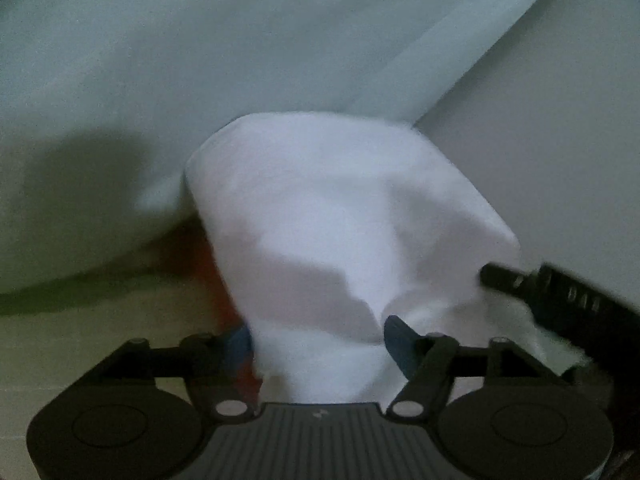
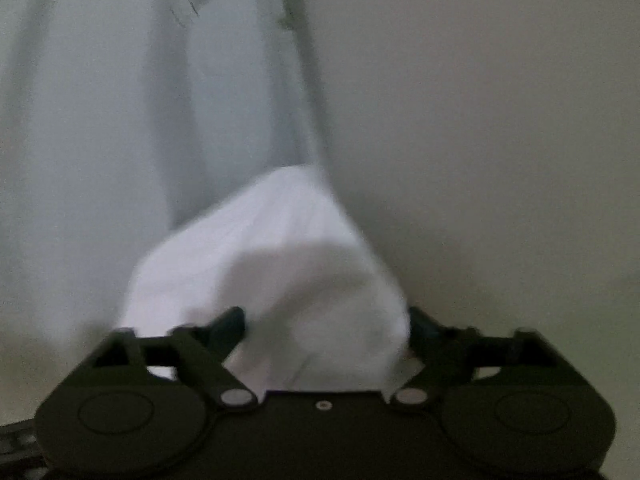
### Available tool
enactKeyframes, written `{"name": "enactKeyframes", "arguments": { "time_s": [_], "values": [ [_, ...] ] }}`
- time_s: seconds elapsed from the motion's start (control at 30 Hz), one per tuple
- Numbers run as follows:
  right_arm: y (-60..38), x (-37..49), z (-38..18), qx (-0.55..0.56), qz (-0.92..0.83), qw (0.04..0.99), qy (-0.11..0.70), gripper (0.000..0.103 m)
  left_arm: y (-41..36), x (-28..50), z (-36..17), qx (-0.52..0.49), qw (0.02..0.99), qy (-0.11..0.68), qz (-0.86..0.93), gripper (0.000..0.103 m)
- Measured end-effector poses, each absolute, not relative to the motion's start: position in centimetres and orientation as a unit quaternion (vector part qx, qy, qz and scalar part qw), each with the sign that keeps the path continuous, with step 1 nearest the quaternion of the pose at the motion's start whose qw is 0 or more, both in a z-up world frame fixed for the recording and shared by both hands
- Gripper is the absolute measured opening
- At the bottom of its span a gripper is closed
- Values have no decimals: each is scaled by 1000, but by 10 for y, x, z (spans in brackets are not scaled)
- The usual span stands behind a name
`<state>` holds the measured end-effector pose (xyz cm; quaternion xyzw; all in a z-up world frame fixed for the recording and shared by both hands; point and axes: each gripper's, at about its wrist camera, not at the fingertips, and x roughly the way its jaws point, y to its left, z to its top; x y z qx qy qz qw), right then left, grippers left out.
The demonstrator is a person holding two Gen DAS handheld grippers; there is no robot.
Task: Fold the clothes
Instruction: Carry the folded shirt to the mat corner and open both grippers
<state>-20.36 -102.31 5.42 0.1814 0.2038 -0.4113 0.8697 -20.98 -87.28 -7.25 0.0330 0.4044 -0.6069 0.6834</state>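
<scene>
Pale bedding lies behind our bundled white cloth garment, bunched between both spread claws, left gripper and right gripper; gripped or loose, we cannot tell. Folding looks unfinished.

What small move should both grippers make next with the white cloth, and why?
Probably draw both back from the white cloth. The left gripper and right gripper stand spread with cloth bunched loosely between the fingers, seemingly unpinched, so backing off would leave it where it lies.

Plain white cloth, black tongs
</scene>
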Motion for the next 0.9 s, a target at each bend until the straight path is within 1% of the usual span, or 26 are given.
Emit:
{"name": "enactKeyframes", "arguments": {
  "time_s": [0.07, 0.1, 0.17, 0.23, 0.33, 0.4, 0.47, 0.53, 0.63, 0.77, 0.9],
  "values": [
    [-1041, -181, 30, 198, -425, 848, 247, 85, -877, -208, -92, 61, 688, 406, -598, 72],
    [-1044, -176, 18, 209, -423, 844, 256, 85, -877, -207, -100, 70, 689, 407, -596, 73],
    [-1044, -168, -6, 225, -422, 837, 266, 85, -873, -208, -111, 75, 685, 416, -593, 74],
    [-1045, -168, -23, 244, -423, 829, 273, 86, -871, -207, -119, 81, 683, 423, -591, 77],
    [-1044, -167, -46, 277, -424, 815, 282, 87, -870, -204, -125, 99, 684, 422, -587, 77],
    [-1037, -164, -58, 284, -426, 807, 294, 89, -869, -199, -128, 110, 686, 420, -584, 78],
    [-1029, -171, -66, 284, -431, 801, 303, 98, -863, -203, -124, 112, 690, 410, -586, 80],
    [-1019, -178, -66, 280, -439, 798, 303, 102, -850, -207, -118, 111, 696, 392, -592, 88],
    [-995, -191, -58, 262, -457, 798, 294, 103, -826, -217, -101, 114, 703, 360, -602, 97],
    [-959, -227, -42, 250, -462, 805, 276, 103, -786, -231, -74, 108, 717, 327, -607, 103],
    [-926, -253, -26, 241, -454, 816, 266, 103, -748, -242, -51, 95, 720, 307, -615, 103]
  ]
}}
